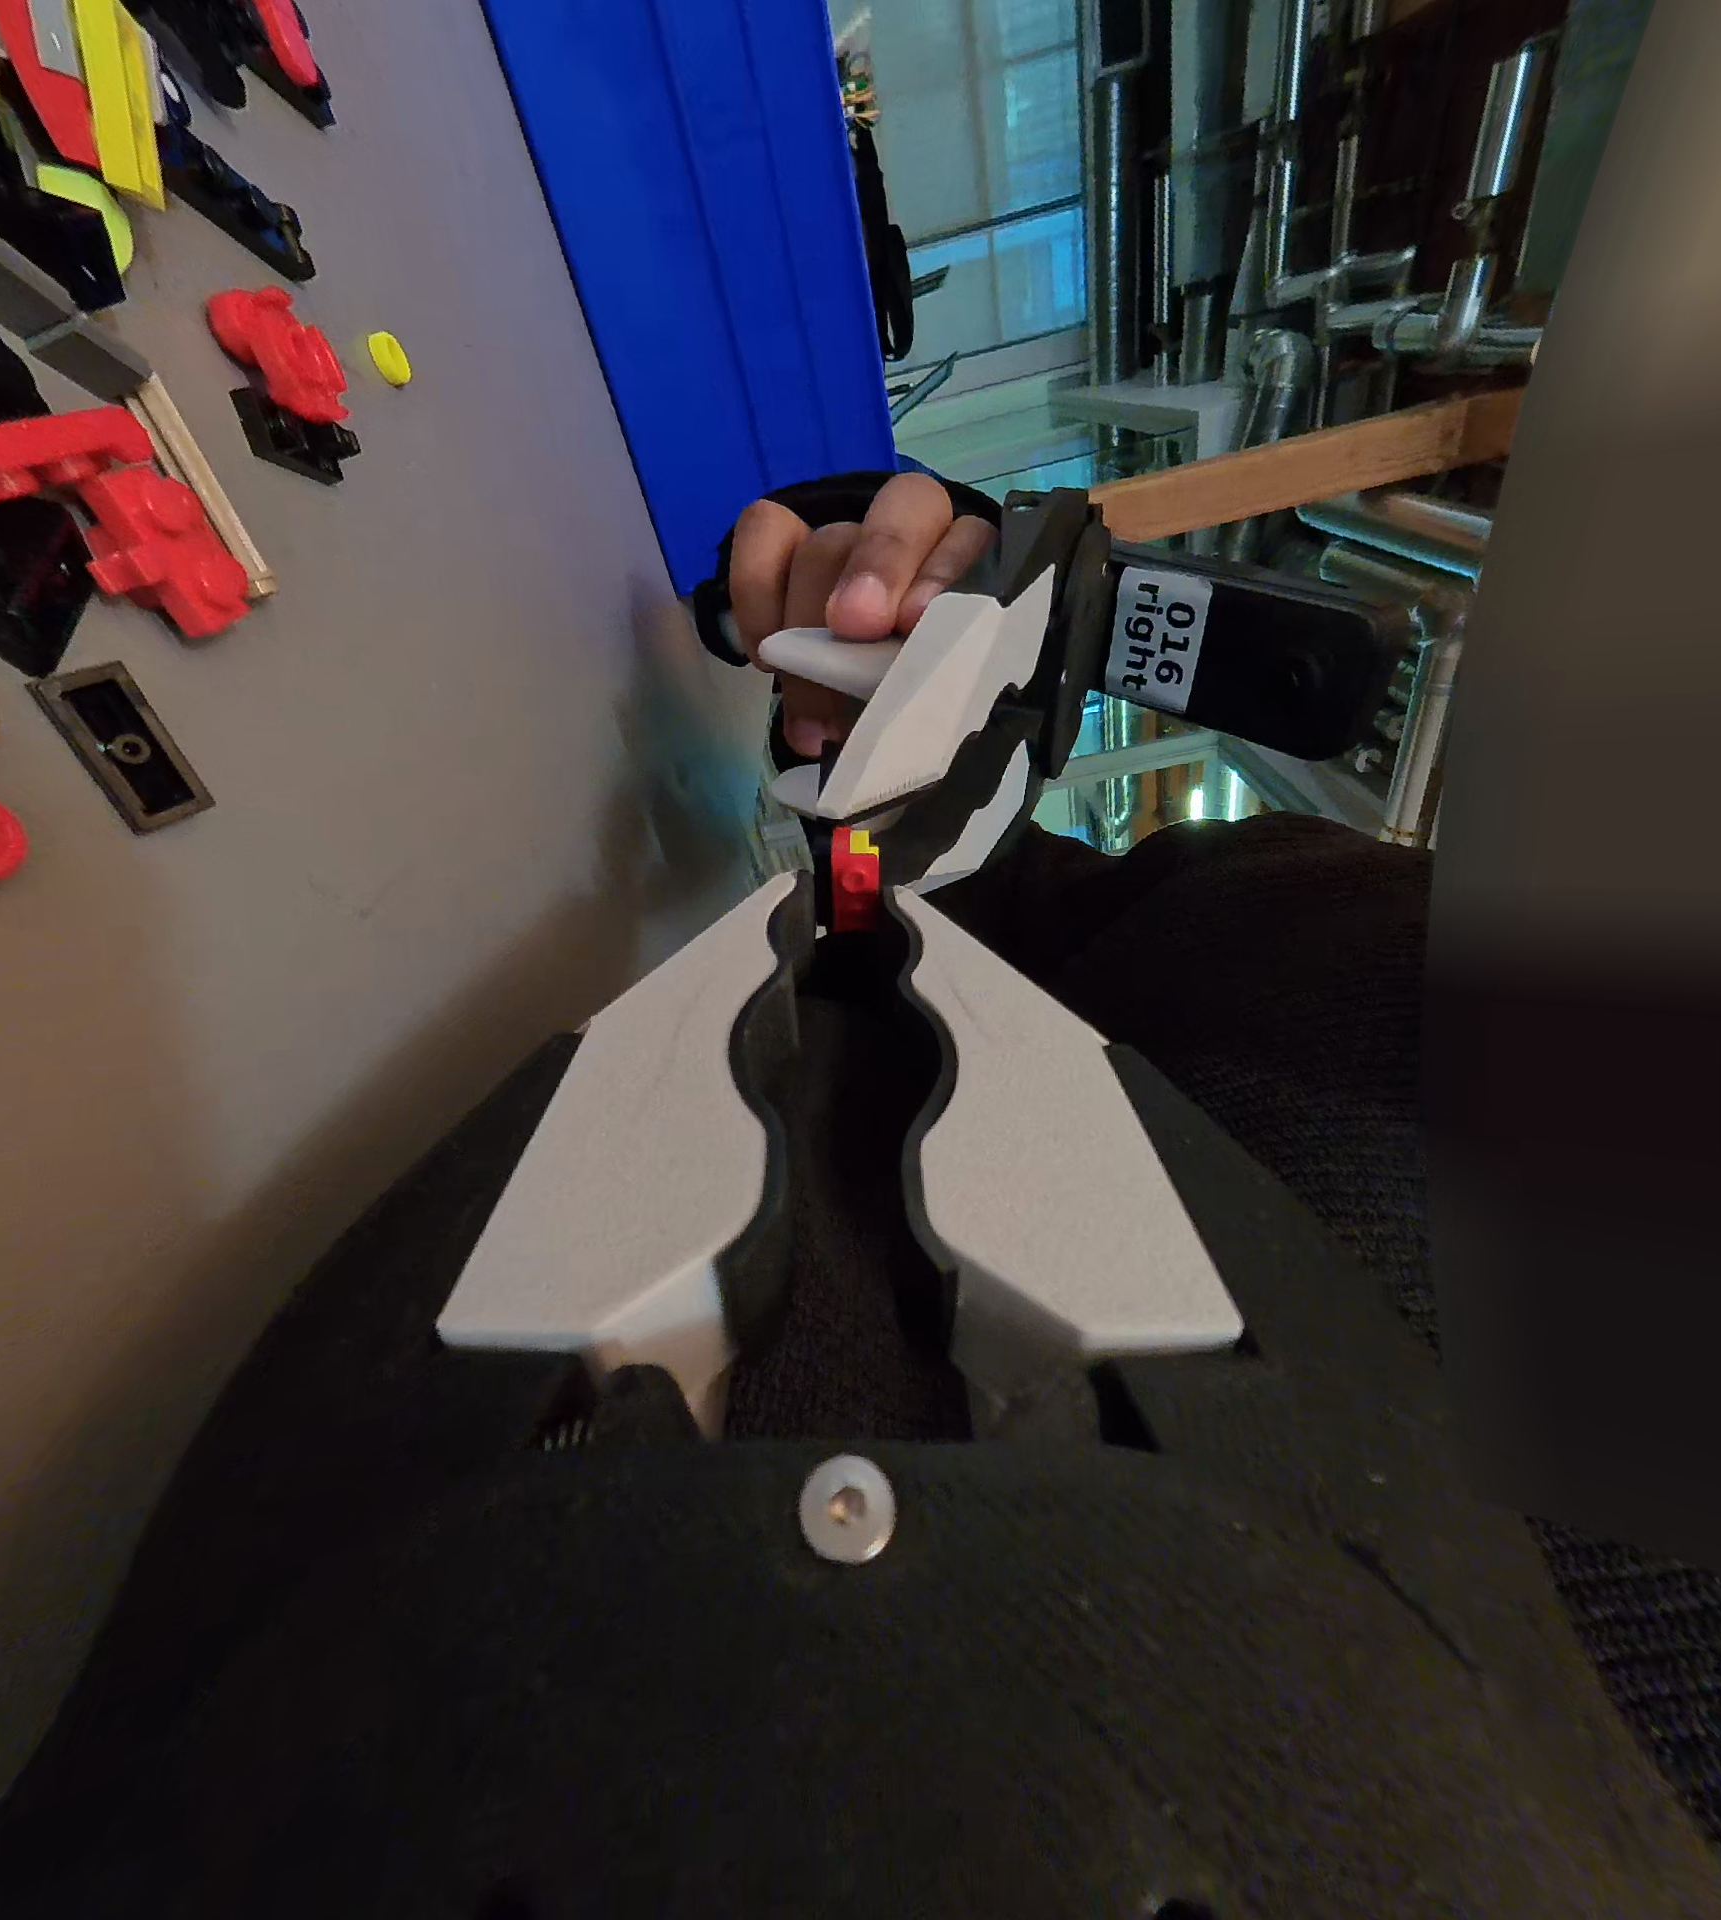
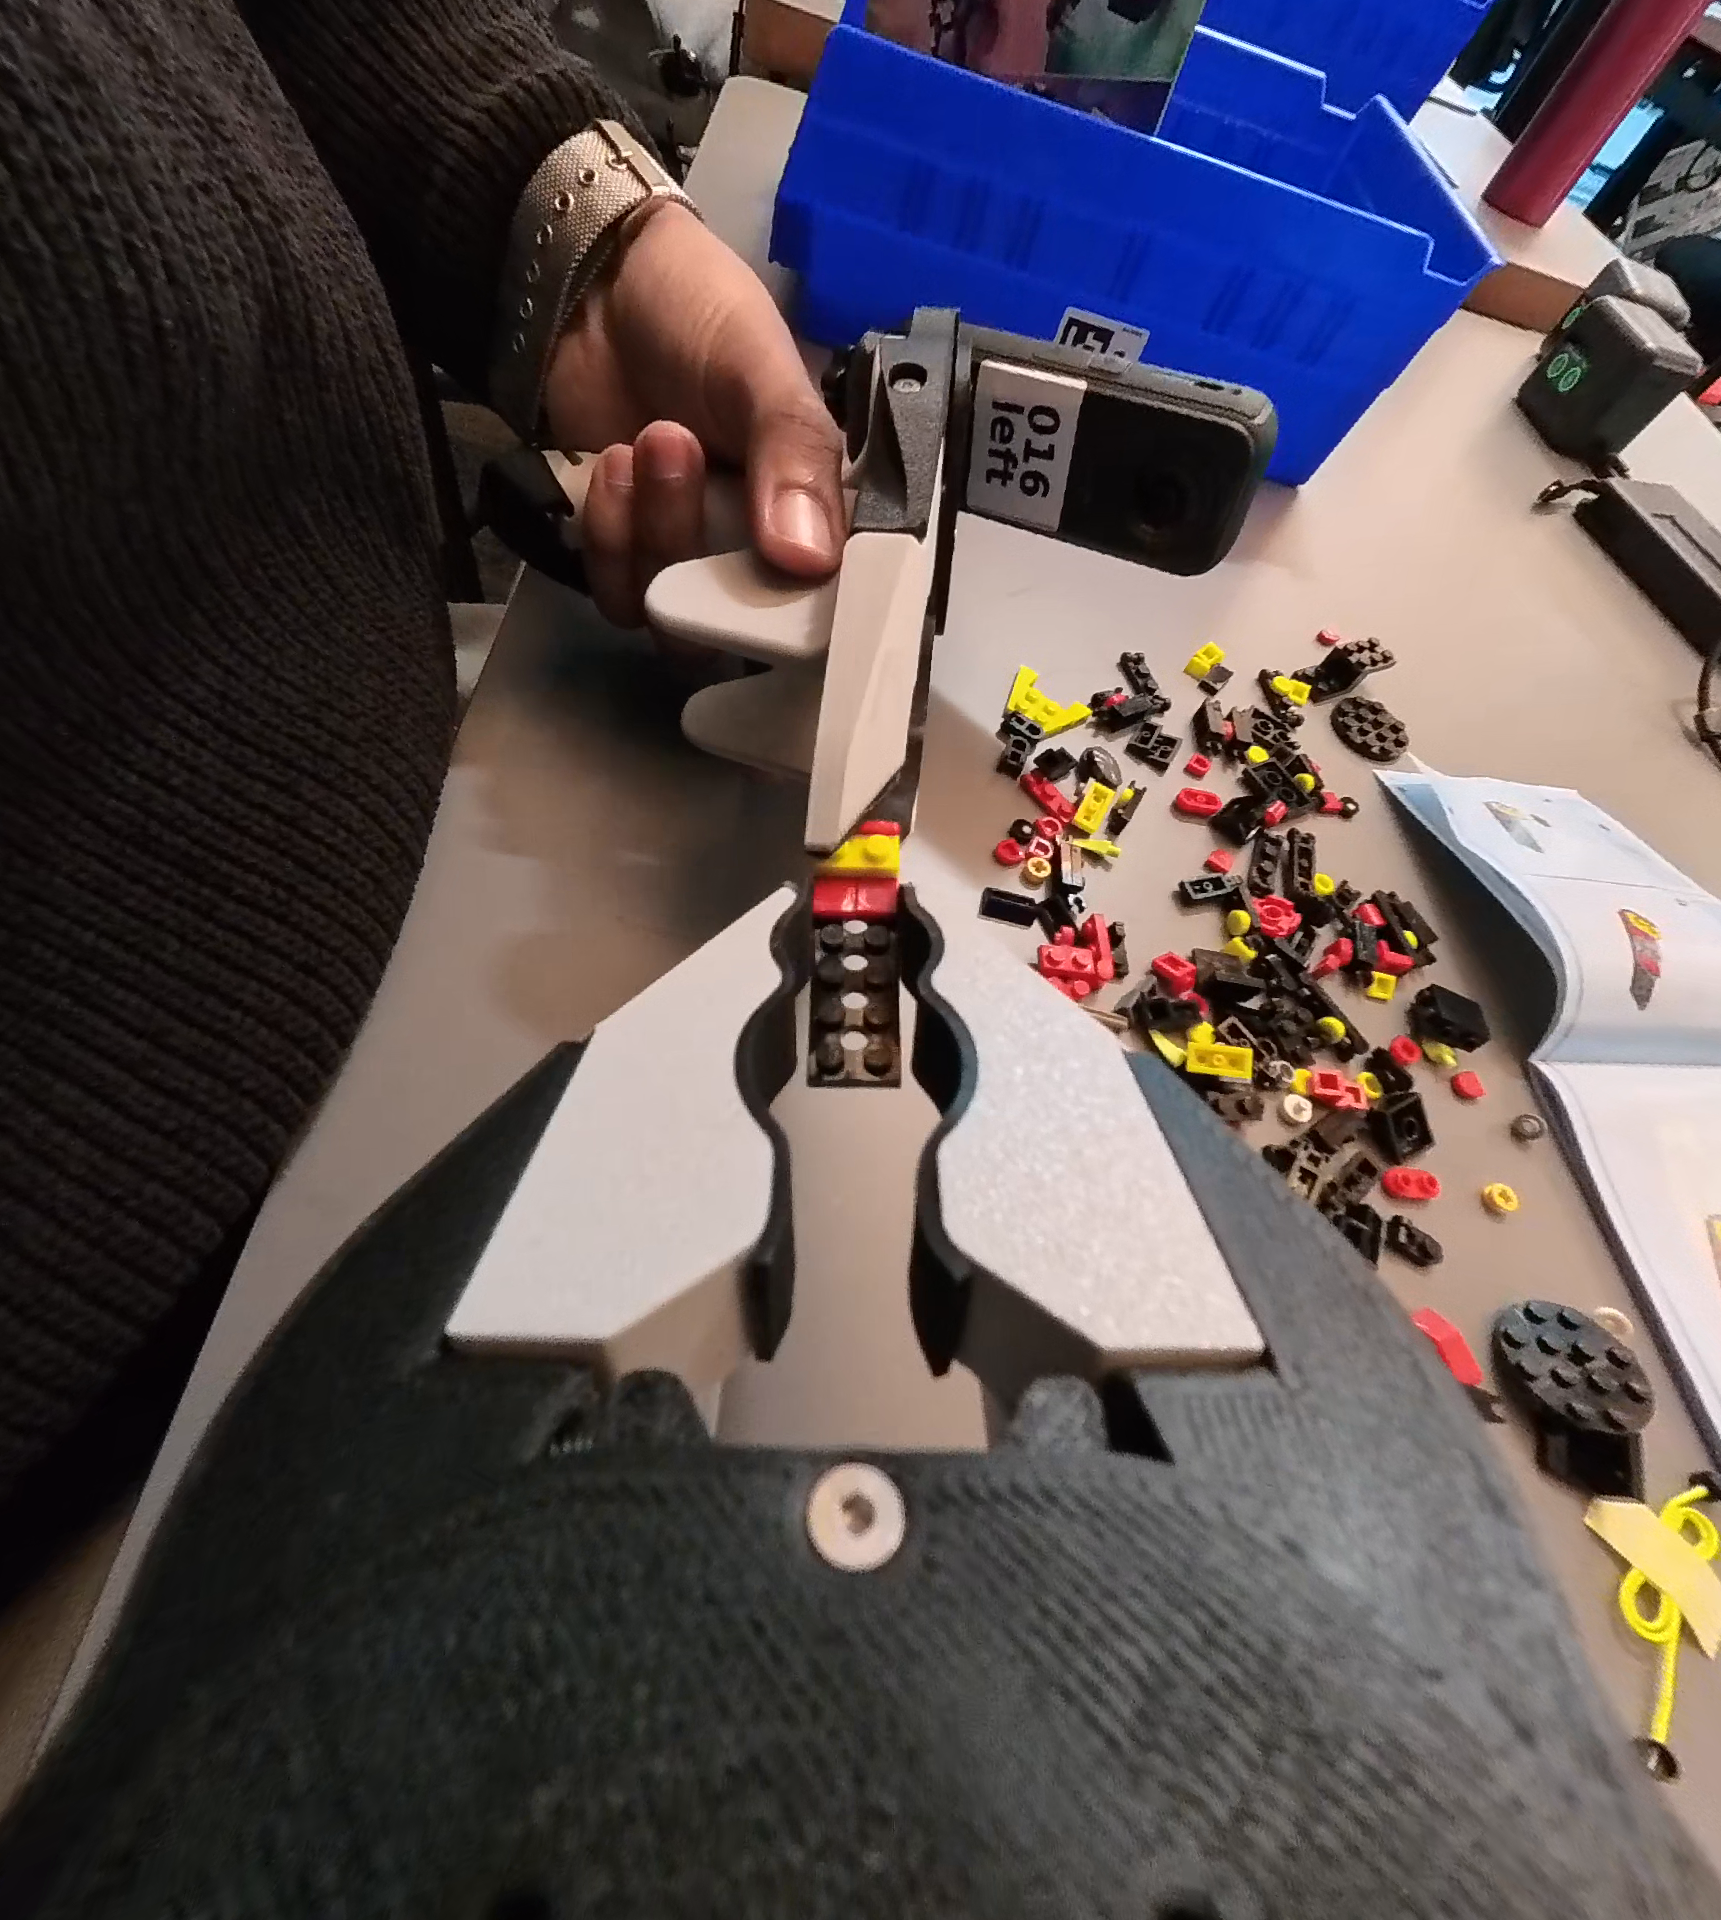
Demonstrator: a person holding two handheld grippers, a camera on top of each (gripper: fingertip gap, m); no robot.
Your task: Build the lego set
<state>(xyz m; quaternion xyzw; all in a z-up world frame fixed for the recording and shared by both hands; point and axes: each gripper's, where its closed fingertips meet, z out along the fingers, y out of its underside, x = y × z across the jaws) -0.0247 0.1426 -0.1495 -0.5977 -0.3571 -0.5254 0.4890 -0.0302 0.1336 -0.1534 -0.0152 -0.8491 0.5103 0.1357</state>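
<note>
My right tongs (image 2: 851, 935) clamp the stiff, light black plate (image 2: 854, 1003) by its long edges, left of the loose-brick pile (image 2: 1251, 935), while my left tongs (image 1: 848, 902) pinch its snap-prone red-yellow end (image 2: 861, 873).

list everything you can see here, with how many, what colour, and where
Lego assembly: one, black plate with red and yellow bricks, held between both grippers.
Loose lego pieces: many, black, red, yellow, scattered on the table.
Instruction booklet: one, white, open, right of the pieces.
Bin: one, blue, far side.
Table: one, grey.
Right gripper: shut on the assembly's black plate.
Left gripper: shut on its red end.
Hands: two, one holding each gripper.
</note>
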